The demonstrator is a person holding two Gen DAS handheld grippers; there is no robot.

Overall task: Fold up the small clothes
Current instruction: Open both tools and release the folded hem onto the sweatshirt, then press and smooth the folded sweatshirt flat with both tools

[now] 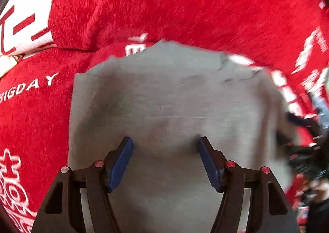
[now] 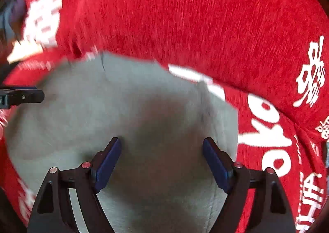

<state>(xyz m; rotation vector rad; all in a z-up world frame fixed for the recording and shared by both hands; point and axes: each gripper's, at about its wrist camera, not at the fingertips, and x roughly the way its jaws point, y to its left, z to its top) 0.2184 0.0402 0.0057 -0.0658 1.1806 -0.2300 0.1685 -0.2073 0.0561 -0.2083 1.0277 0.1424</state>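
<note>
A small grey garment (image 1: 164, 97) lies flat on red cloth; it also fills the middle of the right wrist view (image 2: 127, 97). My left gripper (image 1: 165, 144) is open, its blue pads wide apart just above the grey fabric, holding nothing. My right gripper (image 2: 161, 146) is open too, above the garment's right part, holding nothing. The left gripper's black tip (image 2: 22, 96) shows at the left edge of the right wrist view; the blurred right gripper (image 1: 306, 150) shows at the right edge of the left wrist view.
The surface is a red plush cover (image 1: 164, 6) with white lettering (image 1: 26, 87), rising into a cushion behind the garment. It shows in the right wrist view (image 2: 185, 17) with white characters (image 2: 267, 130) to the right.
</note>
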